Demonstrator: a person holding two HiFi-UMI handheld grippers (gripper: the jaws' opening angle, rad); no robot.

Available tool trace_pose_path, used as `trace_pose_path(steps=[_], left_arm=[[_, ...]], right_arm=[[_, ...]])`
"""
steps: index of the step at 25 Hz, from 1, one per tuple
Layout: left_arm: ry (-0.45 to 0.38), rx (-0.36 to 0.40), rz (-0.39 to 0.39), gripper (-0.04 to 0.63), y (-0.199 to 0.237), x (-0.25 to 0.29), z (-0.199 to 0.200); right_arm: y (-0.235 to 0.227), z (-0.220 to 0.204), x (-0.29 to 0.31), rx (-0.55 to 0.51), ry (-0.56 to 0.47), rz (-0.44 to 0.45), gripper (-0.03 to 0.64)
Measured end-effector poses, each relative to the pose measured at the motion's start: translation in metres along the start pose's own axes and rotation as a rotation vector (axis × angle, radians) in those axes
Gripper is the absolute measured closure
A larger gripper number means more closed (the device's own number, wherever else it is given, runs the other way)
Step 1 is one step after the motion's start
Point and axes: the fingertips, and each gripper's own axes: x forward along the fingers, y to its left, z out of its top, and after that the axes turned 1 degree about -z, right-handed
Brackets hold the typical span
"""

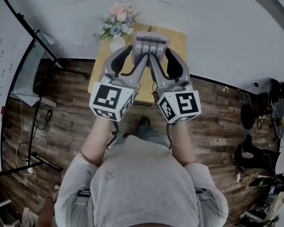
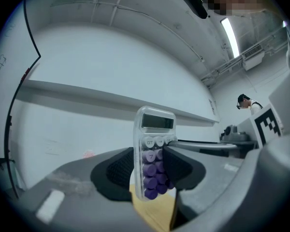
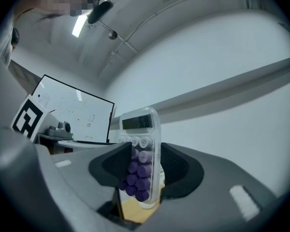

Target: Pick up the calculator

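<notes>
Double grip here: the left hand-held gripper [image 2: 149,167] and right hand-held gripper [image 3: 145,168] both pinch the clear plastic calculator with purple keys [image 1: 150,44], upright between their jaws, light wooden desk [image 1: 177,40] below.

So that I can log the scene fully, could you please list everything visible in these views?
calculator: one, clear with purple keys, clamped between both grippers above the table.
table: one, light wood, under the grippers.
flower bouquet: one, pink, white and blue, in a white vase on the table's far corner.
whiteboard: one, white, black-framed, left of the table.
floor: dark wood planks.
dark gear and cables: several, on the floor at the head view's right.
left gripper: one, grey, shut on the calculator.
right gripper: one, grey, shut on the calculator.
</notes>
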Motion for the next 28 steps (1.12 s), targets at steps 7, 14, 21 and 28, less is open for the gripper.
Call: trace_pose_path(steps=[7,14,21,28], left_arm=[[-0.002,-0.005,-0.027,0.408,-0.01,-0.006,0.0],[-0.01,-0.005,-0.041,0.408,-0.016,-0.012,0.002],[-0.017,0.001,-0.046,0.408,-0.018,-0.016,0.005],[-0.019,0.01,-0.046,0.408,-0.016,-0.021,0.007]], right_arm=[[0.003,0.002,-0.013,-0.017,-0.002,-0.023,0.434],[0.008,0.006,-0.02,-0.028,-0.01,-0.035,0.436],[0.01,0.009,-0.024,-0.033,-0.018,-0.039,0.436],[0.016,0.01,-0.024,-0.036,-0.024,-0.039,0.436]])
